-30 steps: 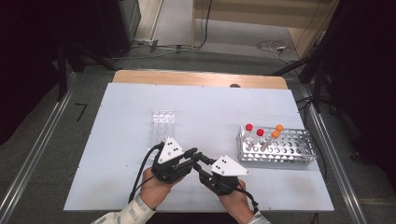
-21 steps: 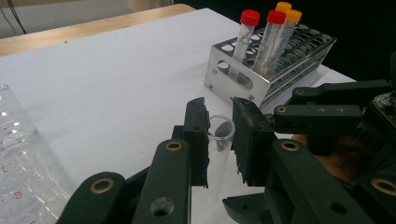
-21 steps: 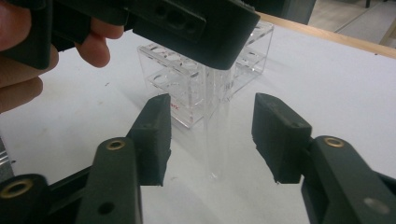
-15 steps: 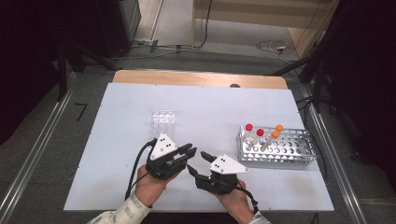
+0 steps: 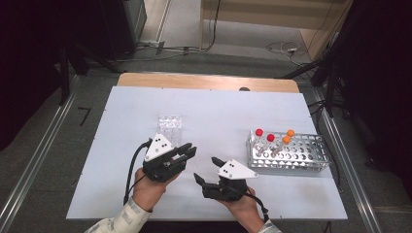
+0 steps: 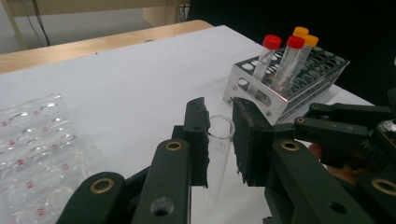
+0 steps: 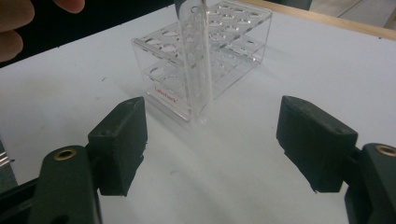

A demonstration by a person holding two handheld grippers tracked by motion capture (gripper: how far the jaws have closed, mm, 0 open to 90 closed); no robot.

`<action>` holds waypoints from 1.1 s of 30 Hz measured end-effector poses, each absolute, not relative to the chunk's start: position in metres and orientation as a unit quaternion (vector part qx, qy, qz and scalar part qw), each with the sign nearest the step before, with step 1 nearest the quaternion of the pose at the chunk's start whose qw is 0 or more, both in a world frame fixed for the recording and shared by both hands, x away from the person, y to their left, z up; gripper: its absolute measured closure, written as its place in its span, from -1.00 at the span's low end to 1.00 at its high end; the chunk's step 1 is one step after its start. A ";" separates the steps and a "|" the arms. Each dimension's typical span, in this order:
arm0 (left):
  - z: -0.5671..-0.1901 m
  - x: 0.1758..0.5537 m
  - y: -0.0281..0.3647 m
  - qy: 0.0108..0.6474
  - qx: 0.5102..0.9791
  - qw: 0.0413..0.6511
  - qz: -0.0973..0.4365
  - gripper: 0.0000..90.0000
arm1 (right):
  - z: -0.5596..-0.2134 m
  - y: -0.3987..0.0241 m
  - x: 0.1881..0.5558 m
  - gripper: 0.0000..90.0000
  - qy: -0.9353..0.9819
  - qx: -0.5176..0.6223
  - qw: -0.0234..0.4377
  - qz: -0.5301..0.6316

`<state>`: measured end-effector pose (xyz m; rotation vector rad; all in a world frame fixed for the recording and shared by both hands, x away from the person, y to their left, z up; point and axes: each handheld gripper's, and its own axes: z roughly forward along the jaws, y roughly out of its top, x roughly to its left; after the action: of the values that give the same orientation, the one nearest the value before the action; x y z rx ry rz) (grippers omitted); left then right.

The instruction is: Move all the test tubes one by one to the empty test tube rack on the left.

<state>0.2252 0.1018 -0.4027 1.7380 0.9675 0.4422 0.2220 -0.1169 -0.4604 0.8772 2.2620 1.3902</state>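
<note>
My left gripper (image 5: 187,151) is shut on a clear, uncapped tube (image 6: 218,154), which stands upright between its pads above the white table (image 5: 218,111). In the right gripper view the same tube (image 7: 198,60) hangs beyond the jaws, in front of a clear plastic rack (image 7: 219,42). My right gripper (image 5: 205,169) has just been opening; its jaws now stand wide apart with nothing between them. It points left toward the left gripper, a short gap away.
A metal rack (image 5: 291,155) stands at the right with red-capped (image 5: 259,132) and orange-capped (image 5: 290,132) tubes upright in it. The clear rack (image 5: 169,124) sits just beyond the left gripper. A wooden strip (image 5: 204,81) runs along the table's far edge.
The right gripper's jaws have opened wide. The left gripper has drawn away to the left with the clear tube, so the two grippers now stand apart.
</note>
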 end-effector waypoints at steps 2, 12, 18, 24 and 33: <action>-0.400 0.226 0.106 0.407 0.721 0.527 0.189 0.70 | -0.460 -0.117 0.222 -0.48 0.796 0.309 0.173 0.490; -0.389 0.228 0.127 0.423 0.700 0.538 0.204 0.70 | -0.460 -0.118 0.222 -0.48 0.796 0.313 0.173 0.489; -0.386 0.231 0.137 0.435 0.688 0.541 0.213 0.70 | -0.460 -0.117 0.222 -0.48 0.796 0.314 0.173 0.488; -0.385 0.234 0.146 0.444 0.683 0.534 0.224 0.70 | -0.460 -0.118 0.222 -0.48 0.795 0.314 0.174 0.490; -0.387 0.236 0.150 0.449 0.683 0.526 0.234 0.70 | -0.460 -0.118 0.222 -0.48 0.794 0.315 0.175 0.489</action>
<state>0.2359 0.1497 -0.3865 1.6338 1.0744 0.5590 0.2223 -0.1184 -0.4600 0.8915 2.2504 1.3859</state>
